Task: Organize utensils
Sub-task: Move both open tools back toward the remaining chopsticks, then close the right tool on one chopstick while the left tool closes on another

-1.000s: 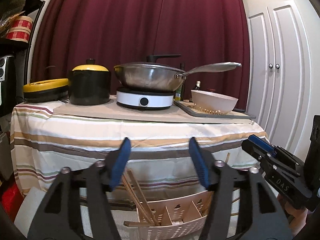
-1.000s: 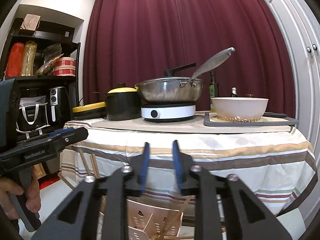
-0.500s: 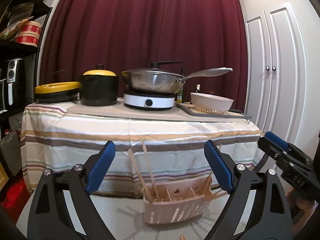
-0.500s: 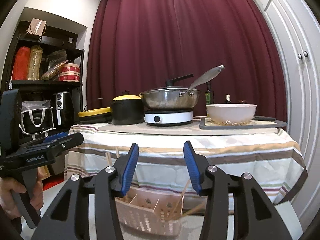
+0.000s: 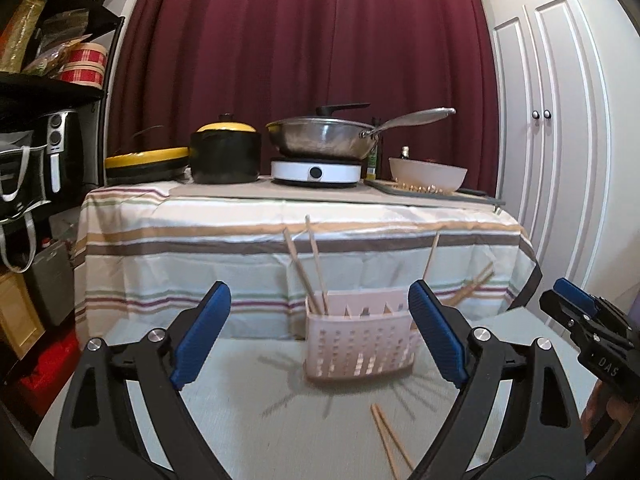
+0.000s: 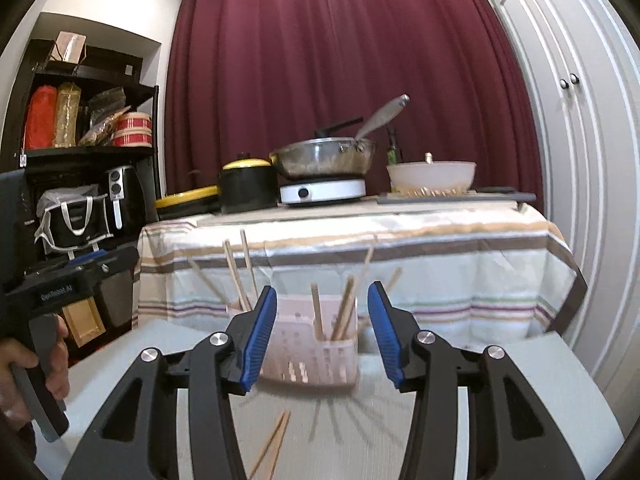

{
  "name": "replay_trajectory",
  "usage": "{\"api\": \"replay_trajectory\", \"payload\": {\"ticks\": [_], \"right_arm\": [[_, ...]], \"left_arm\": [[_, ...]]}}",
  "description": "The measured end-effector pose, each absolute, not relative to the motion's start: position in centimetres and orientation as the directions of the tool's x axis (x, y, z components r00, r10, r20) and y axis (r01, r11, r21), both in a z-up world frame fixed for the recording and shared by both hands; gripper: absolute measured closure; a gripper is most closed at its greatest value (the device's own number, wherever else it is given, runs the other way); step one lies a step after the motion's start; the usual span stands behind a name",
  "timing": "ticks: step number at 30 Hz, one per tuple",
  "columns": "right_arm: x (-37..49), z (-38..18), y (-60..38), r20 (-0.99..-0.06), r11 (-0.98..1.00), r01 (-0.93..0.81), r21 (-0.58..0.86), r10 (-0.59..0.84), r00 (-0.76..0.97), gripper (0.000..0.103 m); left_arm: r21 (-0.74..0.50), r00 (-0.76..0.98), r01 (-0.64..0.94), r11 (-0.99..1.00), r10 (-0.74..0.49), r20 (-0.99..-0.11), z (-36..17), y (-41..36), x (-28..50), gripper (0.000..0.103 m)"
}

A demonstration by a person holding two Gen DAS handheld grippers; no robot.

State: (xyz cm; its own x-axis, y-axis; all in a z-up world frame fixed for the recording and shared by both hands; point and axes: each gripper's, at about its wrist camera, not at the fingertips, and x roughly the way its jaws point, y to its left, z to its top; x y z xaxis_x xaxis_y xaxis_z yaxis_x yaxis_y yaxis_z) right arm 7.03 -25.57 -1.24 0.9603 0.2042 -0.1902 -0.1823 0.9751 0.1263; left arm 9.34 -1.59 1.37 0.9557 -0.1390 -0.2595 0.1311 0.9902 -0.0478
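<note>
Pink plastic utensil caddy [image 5: 358, 334] stands upright on the pale grey surface [image 5: 240, 396] ahead of both my grippers, divided into compartments. Wooden chopsticks [image 5: 310, 264] lean out of its left compartment, a couple more [image 6: 345, 308] stick up from the right side. Loose chopstick pair [image 5: 390, 440] lies flat on the surface in front of the caddy, apart from it, nearer to me.

Left gripper [image 5: 320, 336] released, blue pads wide apart, nothing between them; the jaws were opening within the last second and have since settled. The caddy sits beyond the fingertips, not touched. Right gripper [image 6: 322, 336] also released, gap narrower than the left's, jaws likewise opened recently, nothing gripped; caddy seen through the gap, farther off.

My left hand [image 6: 28, 364] shows at the edge of the right wrist view, wrapped on the left gripper's handle.

Behind the surface: striped tablecloth [image 5: 200, 256] over a table carrying a yellow-lidded black pot [image 5: 225, 156], a steel wok [image 5: 324, 140] on a white induction burner [image 5: 316, 170], and a white bowl [image 5: 428, 172] on a dark tray. Maroon curtain [image 5: 300, 40] at the back. Motion blur in the right wrist view.
</note>
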Motion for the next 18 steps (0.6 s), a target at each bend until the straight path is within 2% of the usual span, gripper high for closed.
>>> {"api": "replay_trajectory", "payload": {"ticks": [18], "right_arm": [[-0.5, -12.5, -22.5, -0.373, 0.976, -0.187, 0.115, 0.217, 0.902, 0.055]], "left_arm": [[-0.034, 0.903, 0.077, 0.996, -0.084, -0.422, -8.3, -1.1, 2.3, 0.015]]}}
